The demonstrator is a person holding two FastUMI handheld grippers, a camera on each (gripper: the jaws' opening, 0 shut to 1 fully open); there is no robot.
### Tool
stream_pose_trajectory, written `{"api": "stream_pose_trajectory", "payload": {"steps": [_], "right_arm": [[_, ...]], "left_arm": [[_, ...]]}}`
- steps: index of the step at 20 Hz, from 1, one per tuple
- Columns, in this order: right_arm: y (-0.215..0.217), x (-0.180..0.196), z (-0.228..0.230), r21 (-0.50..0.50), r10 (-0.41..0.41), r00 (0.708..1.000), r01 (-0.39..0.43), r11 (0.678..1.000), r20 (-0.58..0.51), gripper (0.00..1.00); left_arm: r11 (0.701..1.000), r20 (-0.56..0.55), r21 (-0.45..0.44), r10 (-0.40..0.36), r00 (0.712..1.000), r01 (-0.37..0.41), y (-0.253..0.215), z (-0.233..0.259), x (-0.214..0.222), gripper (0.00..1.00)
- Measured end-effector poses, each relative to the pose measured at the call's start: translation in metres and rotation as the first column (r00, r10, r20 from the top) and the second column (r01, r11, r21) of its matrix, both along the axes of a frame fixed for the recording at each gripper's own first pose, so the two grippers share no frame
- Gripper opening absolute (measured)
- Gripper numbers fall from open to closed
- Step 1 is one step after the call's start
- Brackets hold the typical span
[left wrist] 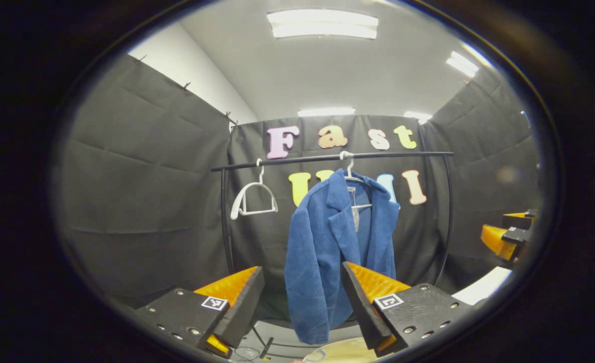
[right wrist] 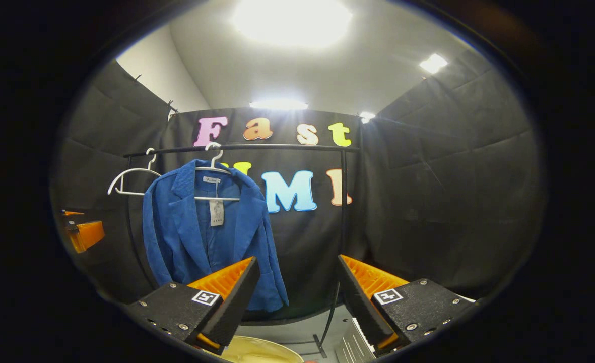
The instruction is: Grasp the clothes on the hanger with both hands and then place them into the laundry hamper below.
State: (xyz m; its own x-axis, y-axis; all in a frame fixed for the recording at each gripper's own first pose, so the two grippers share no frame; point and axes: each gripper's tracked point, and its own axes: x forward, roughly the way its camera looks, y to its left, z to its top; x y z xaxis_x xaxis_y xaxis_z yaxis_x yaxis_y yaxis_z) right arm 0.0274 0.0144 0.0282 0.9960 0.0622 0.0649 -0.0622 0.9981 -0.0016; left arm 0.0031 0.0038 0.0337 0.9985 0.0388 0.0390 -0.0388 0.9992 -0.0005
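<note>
The reach has not yet closed on anything, so I judge the task to be at its opening step, the approach to the garment. The blue corduroy jacket (left wrist: 327,252) hangs on a white hanger (left wrist: 353,181) from the black rail (left wrist: 332,158) of the clothes rack, toward the middle of the rail, with an empty white hanger (left wrist: 253,199) nearer the rail's other end. The left gripper (left wrist: 302,297) faces the jacket with its fingers spread wide and nothing between them; the jacket's lower part shows through the gap but lies well beyond the fingertips. The right gripper (right wrist: 297,292) is likewise spread and empty, and it points at the booth wall beside the jacket rather than at the cloth. The next move, as I read it, calls for both grippers to advance to the jacket, the right one swinging toward the garment, each taking a side of the cloth before lifting it off the hanger. Below, a pale yellow rim (right wrist: 262,350) shows at the bottom, likely the laundry hamper; what it holds cannot be seen.
</note>
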Motion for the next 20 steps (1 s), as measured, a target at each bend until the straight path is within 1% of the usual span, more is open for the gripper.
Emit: {"api": "stream_pose_trajectory", "payload": {"steps": [3, 6, 8, 14, 16, 17, 18, 20], "right_arm": [[0.011, 0.025, 0.019, 0.008, 0.051, 0.998, -0.052, 0.999, 0.033, 0.95], [0.018, 0.050, 0.032, 0.017, 0.091, 0.995, -0.091, 0.996, 0.041, 0.95], [0.021, 0.068, 0.042, 0.022, 0.112, 0.992, -0.113, 0.993, 0.065, 0.95], [0.039, 0.126, 0.058, 0.039, 0.187, 0.978, -0.191, 0.981, 0.095, 0.95], [0.048, 0.145, 0.062, 0.042, 0.219, 0.971, -0.224, 0.974, 0.097, 0.95], [0.053, 0.156, 0.064, 0.046, 0.233, 0.967, -0.238, 0.970, 0.100, 0.95], [0.059, 0.166, 0.066, 0.052, 0.247, 0.964, -0.253, 0.966, 0.102, 0.95], [0.069, 0.187, 0.067, 0.065, 0.274, 0.957, -0.281, 0.958, 0.100, 0.95]], "left_arm": [[1.000, 0.009, -0.006, 0.010, 1.000, -0.010, -0.008, 0.015, 0.019, 0.94], [1.000, 0.009, -0.019, 0.017, 1.000, -0.017, -0.019, 0.021, 0.038, 0.95], [0.999, 0.016, -0.028, 0.023, 1.000, -0.022, -0.030, 0.029, 0.052, 0.95], [0.999, 0.062, -0.023, 0.041, 0.997, -0.040, -0.060, 0.054, 0.108, 0.95], [0.998, 0.058, -0.020, 0.062, 0.996, -0.061, -0.066, 0.054, 0.126, 0.94], [0.997, 0.052, -0.029, 0.067, 0.996, -0.066, -0.071, 0.053, 0.136, 0.89], [0.997, 0.045, -0.040, 0.069, 0.997, -0.067, -0.076, 0.050, 0.147, 0.95], [0.996, 0.032, -0.048, 0.073, 0.997, -0.071, -0.085, 0.046, 0.165, 0.95]]}}
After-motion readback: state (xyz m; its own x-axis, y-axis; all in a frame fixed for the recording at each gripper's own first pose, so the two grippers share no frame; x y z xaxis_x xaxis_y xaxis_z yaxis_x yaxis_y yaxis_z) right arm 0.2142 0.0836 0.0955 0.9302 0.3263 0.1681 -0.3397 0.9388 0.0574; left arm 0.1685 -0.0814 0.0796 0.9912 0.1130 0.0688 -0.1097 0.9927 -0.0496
